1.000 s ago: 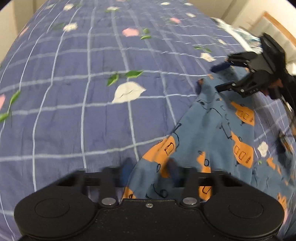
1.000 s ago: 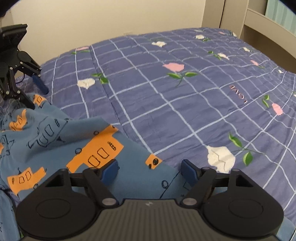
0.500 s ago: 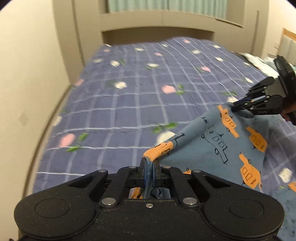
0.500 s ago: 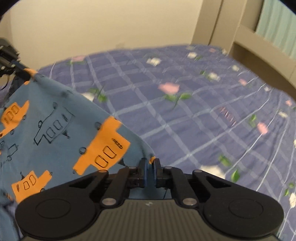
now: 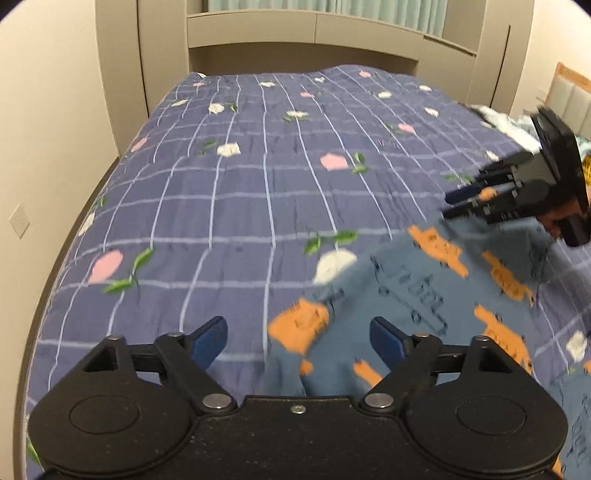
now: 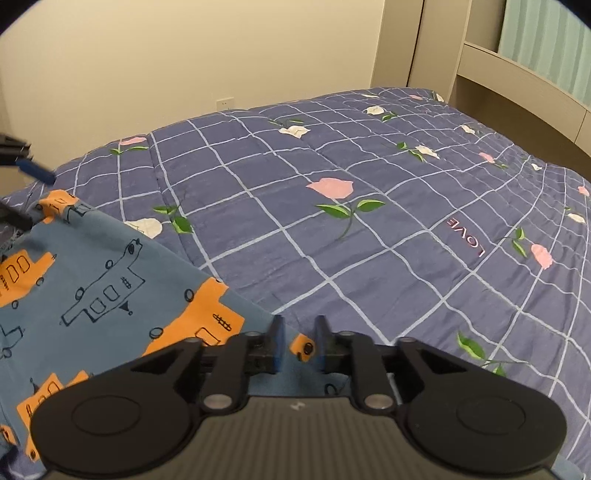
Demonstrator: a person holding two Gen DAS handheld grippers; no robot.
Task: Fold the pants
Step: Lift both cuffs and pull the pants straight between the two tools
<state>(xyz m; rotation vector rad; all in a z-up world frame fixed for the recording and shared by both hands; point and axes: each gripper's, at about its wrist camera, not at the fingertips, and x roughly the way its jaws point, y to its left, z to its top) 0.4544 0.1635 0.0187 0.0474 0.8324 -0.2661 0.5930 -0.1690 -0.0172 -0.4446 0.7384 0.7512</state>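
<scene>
The pants (image 5: 417, 295) are blue with orange and outlined vehicle prints. They lie on the bed, at lower right in the left wrist view and lower left in the right wrist view (image 6: 103, 295). My left gripper (image 5: 299, 341) is wide open, with a pants corner lying loose between its fingers. My right gripper (image 6: 298, 345) is open with a narrow gap, and the pants edge lies between and under its pads. The right gripper also shows at the right of the left wrist view (image 5: 465, 205), over the far pants corner.
The bed's quilt (image 5: 258, 192) is purple-blue with a white grid and flower prints. A beige wall (image 6: 184, 55) runs along one side of the bed, wooden cabinetry (image 5: 295, 33) stands at its end, and crumpled pale fabric (image 5: 506, 123) lies at the far right.
Both grippers, shut on the lifted pants edge half a second ago, have opened. The pants have dropped back onto the quilt.
</scene>
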